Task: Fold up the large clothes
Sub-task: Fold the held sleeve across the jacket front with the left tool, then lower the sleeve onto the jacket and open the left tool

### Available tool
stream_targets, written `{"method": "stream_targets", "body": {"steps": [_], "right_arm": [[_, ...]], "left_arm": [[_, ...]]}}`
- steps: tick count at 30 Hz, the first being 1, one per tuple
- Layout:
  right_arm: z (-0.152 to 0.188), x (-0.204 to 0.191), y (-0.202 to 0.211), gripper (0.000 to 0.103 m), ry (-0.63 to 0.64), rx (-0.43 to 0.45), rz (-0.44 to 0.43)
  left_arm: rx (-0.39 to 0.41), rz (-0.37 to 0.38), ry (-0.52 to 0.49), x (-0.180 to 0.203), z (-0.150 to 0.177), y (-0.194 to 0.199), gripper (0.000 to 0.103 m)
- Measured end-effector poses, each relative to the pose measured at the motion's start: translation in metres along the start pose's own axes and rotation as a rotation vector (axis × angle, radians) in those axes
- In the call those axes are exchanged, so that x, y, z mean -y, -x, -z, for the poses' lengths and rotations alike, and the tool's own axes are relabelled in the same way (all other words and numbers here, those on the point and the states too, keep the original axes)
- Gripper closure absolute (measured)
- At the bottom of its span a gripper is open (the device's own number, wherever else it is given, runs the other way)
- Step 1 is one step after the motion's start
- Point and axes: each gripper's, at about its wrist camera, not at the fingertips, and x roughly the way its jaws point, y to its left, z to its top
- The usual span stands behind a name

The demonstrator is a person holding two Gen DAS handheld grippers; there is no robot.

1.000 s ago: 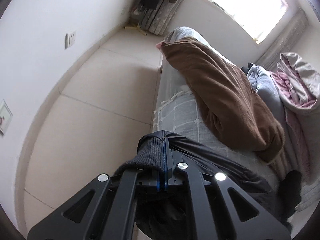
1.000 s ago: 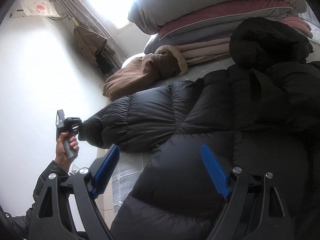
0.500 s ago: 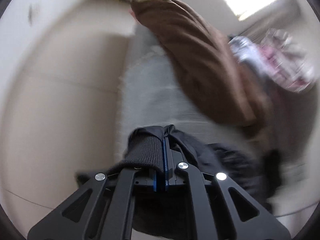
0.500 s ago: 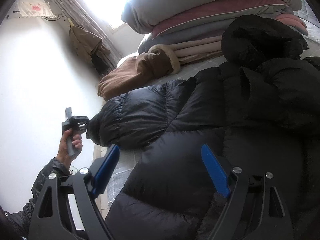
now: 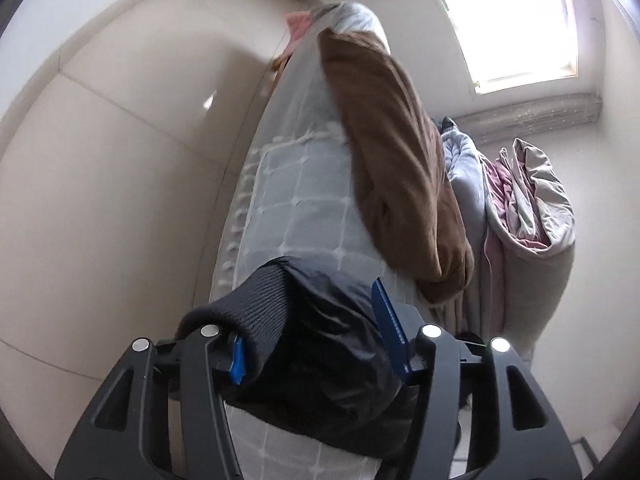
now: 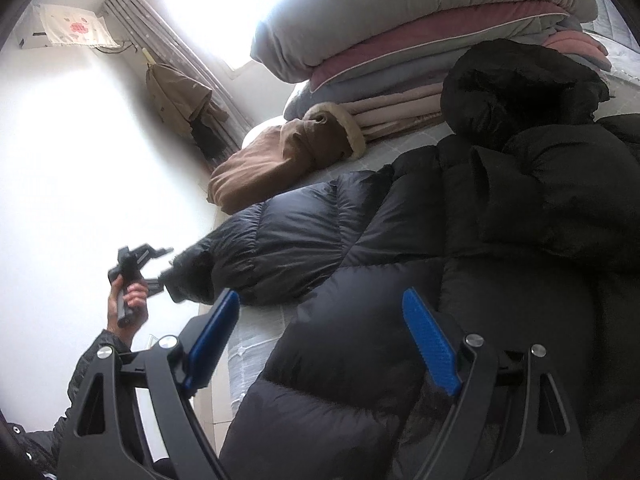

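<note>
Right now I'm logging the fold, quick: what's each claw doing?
Left claw: open, the black jacket's sleeve cuff lying loose between its fingers.
Right claw: open, holding nothing, above the black puffer jacket.

**Two wrist views along the bed, meeting at the jacket sleeve**

The left wrist camera sits close behind the left gripper, low at the edge of the bed, facing along it toward the window. The right wrist camera looks from close over the black jacket on the bed, facing the bedding stack and the same window wall. Both views share the sleeve cuff, the brown coat and the stack.
</note>
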Motion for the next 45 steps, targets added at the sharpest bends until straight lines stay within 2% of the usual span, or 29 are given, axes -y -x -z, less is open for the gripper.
{"method": "stream_targets", "body": {"steps": [4,5,6,8,9,10,11,12,13,16,18,20,21,24,27,29,35,40,43,44,45], "right_arm": [[-0.001,0.002,0.009,0.022,-0.003,0.026,-0.001],[-0.001,0.003,0.011,0.022,-0.004,0.031,0.000],[-0.001,0.005,0.013,0.022,-0.006,0.033,0.001],[-0.001,0.007,0.014,0.022,-0.013,0.031,0.001],[-0.001,0.007,0.014,0.022,-0.013,0.028,0.004],[-0.001,0.007,0.015,0.022,-0.010,0.028,0.004],[0.000,0.006,0.016,0.022,-0.002,0.030,0.004],[0.000,0.005,0.017,0.022,0.004,0.034,0.004],[0.000,0.005,0.018,0.022,0.009,0.039,0.006],[0.001,0.007,0.015,0.022,-0.007,0.038,-0.004],[0.003,0.008,0.012,0.022,-0.010,0.031,-0.010],[0.006,0.007,0.005,0.022,-0.016,0.013,-0.021],[0.006,0.005,0.003,0.022,-0.016,0.006,-0.025],[0.008,-0.006,-0.003,0.022,0.011,-0.012,-0.027],[0.005,-0.021,-0.007,0.022,0.055,-0.017,-0.023],[0.003,-0.028,-0.009,0.022,0.074,-0.020,-0.018],[0.000,-0.045,-0.024,0.022,0.128,-0.055,0.000],[0.007,-0.053,-0.043,0.022,0.167,-0.110,0.003],[0.011,-0.051,-0.047,0.022,0.152,-0.115,-0.005],[0.011,-0.049,-0.049,0.022,0.142,-0.115,-0.008],[0.012,-0.047,-0.049,0.022,0.132,-0.115,-0.011]], "left_arm": [[0.077,-0.023,-0.009,-0.021,0.015,0.022,0.052],[0.086,-0.002,-0.006,-0.027,0.021,0.022,0.052],[0.081,0.066,0.028,-0.041,0.025,0.023,0.049],[0.070,0.138,0.148,-0.070,0.020,0.019,0.043],[0.055,0.081,0.165,-0.079,0.016,0.015,0.042],[0.030,-0.076,0.095,-0.074,0.014,0.010,0.042],[-0.004,-0.150,0.025,-0.068,0.012,0.003,0.042],[-0.035,-0.127,-0.029,-0.060,0.012,0.002,0.042],[-0.024,-0.078,-0.023,-0.056,0.013,0.008,0.042],[0.051,0.021,0.014,-0.060,0.019,0.031,0.038],[0.052,0.076,0.081,-0.080,0.030,0.031,0.020],[0.021,0.144,0.157,-0.108,0.046,0.020,0.016],[-0.007,0.186,0.228,-0.129,0.057,0.006,0.013],[-0.055,0.274,0.372,-0.167,0.074,-0.033,0.013],[-0.104,0.309,0.425,-0.182,0.091,-0.070,0.013],[-0.122,0.374,0.453,-0.189,0.095,-0.097,0.013],[-0.128,0.472,0.480,-0.198,0.092,-0.143,0.013],[-0.084,0.553,0.438,-0.192,0.078,-0.152,0.013],[-0.120,0.603,0.383,-0.179,0.077,-0.154,0.032],[-0.135,0.598,0.354,-0.173,0.078,-0.154,0.049],[-0.142,0.553,0.302,-0.164,0.079,-0.152,0.079]]}}
